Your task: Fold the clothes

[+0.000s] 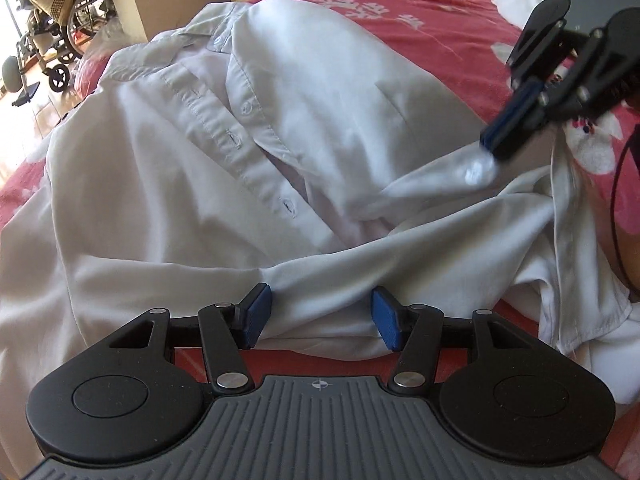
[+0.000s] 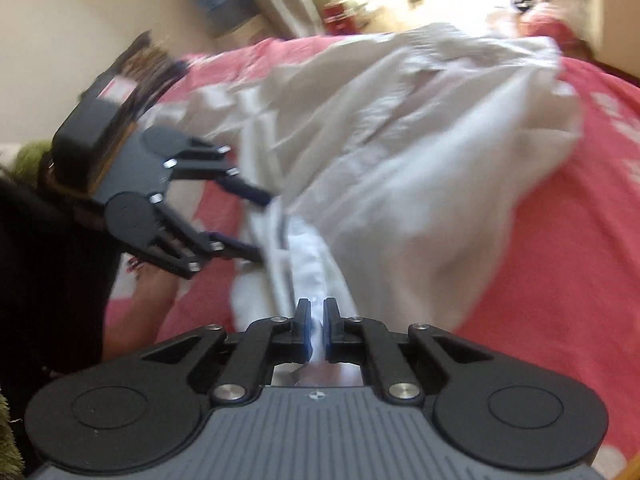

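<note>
White shirt (image 1: 280, 128) lies spread on the red floral bedspread (image 1: 440, 20), collar at its far end. Right gripper (image 2: 316, 328) is clamped tight on a bunched strip of the shirt's hem edge, fabric pinched between the pads. Left gripper (image 1: 320, 316) sits at the shirt's near hem, jaws about half open, cloth lying between the pads (image 1: 256, 316) but not squeezed.
</note>
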The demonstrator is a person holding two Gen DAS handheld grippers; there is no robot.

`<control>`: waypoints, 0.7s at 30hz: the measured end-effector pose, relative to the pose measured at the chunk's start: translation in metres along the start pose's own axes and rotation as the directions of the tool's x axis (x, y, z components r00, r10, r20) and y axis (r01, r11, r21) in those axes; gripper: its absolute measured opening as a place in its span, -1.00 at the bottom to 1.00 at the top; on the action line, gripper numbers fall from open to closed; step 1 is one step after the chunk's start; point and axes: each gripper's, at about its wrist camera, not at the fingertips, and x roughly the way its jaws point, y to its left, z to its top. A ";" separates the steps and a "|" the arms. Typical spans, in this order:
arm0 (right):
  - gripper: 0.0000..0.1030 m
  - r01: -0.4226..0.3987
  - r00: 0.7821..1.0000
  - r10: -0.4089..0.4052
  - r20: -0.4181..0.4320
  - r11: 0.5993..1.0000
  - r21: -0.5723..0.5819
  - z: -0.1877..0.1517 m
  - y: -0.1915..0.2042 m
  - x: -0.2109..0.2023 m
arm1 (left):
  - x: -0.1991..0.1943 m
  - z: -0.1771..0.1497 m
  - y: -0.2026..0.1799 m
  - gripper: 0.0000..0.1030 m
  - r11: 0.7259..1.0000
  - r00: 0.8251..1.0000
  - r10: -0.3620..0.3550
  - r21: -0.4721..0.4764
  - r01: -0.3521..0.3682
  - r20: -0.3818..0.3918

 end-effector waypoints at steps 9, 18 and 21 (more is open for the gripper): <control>-1.00 0.196 0.951 -0.255 0.176 0.935 0.295 -0.027 -0.062 -0.070 | -0.002 -0.006 -0.003 0.07 1.000 1.000 0.016 0.009 -0.017 0.009; -0.19 0.084 0.983 -0.121 0.140 0.966 0.244 -0.007 -0.049 -0.049 | 0.000 -0.003 0.000 0.08 1.000 1.000 0.011 0.007 -0.011 0.003; 0.03 0.048 0.996 -0.061 0.058 0.979 0.196 0.003 -0.039 -0.012 | 0.000 -0.003 -0.001 0.08 1.000 1.000 0.015 0.009 -0.016 0.005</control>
